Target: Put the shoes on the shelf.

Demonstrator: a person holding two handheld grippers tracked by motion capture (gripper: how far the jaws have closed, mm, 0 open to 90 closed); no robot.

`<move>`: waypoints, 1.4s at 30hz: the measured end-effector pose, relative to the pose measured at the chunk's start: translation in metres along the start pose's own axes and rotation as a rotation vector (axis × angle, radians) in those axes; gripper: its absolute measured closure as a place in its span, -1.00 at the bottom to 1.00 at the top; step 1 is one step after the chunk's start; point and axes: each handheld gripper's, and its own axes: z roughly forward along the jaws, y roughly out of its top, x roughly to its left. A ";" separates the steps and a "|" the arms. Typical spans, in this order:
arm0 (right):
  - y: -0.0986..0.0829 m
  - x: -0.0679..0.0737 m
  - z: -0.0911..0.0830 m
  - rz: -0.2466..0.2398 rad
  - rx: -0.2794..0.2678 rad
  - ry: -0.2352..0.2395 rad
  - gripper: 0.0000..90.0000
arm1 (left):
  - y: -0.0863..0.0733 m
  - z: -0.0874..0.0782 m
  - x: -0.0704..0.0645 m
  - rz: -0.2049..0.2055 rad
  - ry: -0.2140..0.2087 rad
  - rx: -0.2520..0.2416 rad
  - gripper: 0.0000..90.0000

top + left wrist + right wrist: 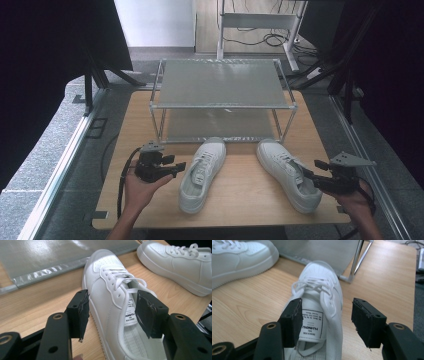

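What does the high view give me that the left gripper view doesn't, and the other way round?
High view alone: the whole two-tier wire rack at the table's far side, both hands, and the right gripper at the right shoe's heel side. Left gripper view alone: the printed label inside the left shoe, and the open jaws straddling that shoe's side wall, not yet clamped. Shared: both white shoes on the wooden table, toes toward the rack, and the left gripper at the left shoe.

Two white sneakers (202, 174) (288, 174), one two-tier metal rack (222, 102), one wooden table (250, 197).
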 end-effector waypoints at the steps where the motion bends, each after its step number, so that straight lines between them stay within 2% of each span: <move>1: 0.000 0.000 0.000 0.000 0.000 0.000 -0.05 | 0.000 0.000 0.000 0.000 0.000 0.000 0.00; 4: 0.000 -0.002 0.005 -0.002 0.018 -0.005 -0.05 | 0.001 0.005 -0.003 0.015 0.009 0.021 -0.01; 8: 0.003 -0.007 0.015 -0.001 0.042 -0.017 -0.03 | 0.004 0.018 -0.014 0.068 0.046 0.066 -0.01; 10: 0.004 -0.008 0.017 -0.004 0.051 -0.016 -0.03 | 0.004 0.022 -0.015 0.074 0.048 0.076 -0.01; 12: 0.005 -0.009 0.025 -0.009 0.076 -0.011 -0.03 | 0.005 0.034 -0.018 0.085 0.061 0.111 -0.01; 18: 0.004 -0.010 0.038 -0.019 0.111 -0.020 -0.03 | 0.005 0.049 -0.019 0.113 0.112 0.157 0.04; 23: 0.003 -0.012 0.047 -0.036 0.143 -0.040 -0.02 | 0.006 0.057 -0.017 0.113 0.138 0.179 0.09; 28: 0.004 -0.013 0.053 -0.035 0.146 -0.029 -0.02 | 0.006 0.065 -0.015 0.111 0.129 0.189 0.09; 32: 0.005 -0.012 0.058 -0.042 0.167 -0.039 0.01 | 0.007 0.070 -0.017 0.120 0.144 0.207 0.13; 34: 0.007 -0.010 0.063 -0.056 0.200 -0.066 0.08 | 0.007 0.075 -0.016 0.123 0.156 0.228 0.15; 37: 0.007 -0.010 0.066 -0.069 0.224 -0.086 0.14 | 0.006 0.077 -0.014 0.113 0.159 0.227 0.15; 39: 0.008 -0.011 0.070 -0.081 0.250 -0.115 0.19 | 0.006 0.078 -0.012 0.100 0.151 0.225 0.16; 42: 0.007 -0.014 0.078 -0.065 0.292 -0.122 0.37 | 0.006 0.080 -0.011 0.089 0.135 0.231 0.30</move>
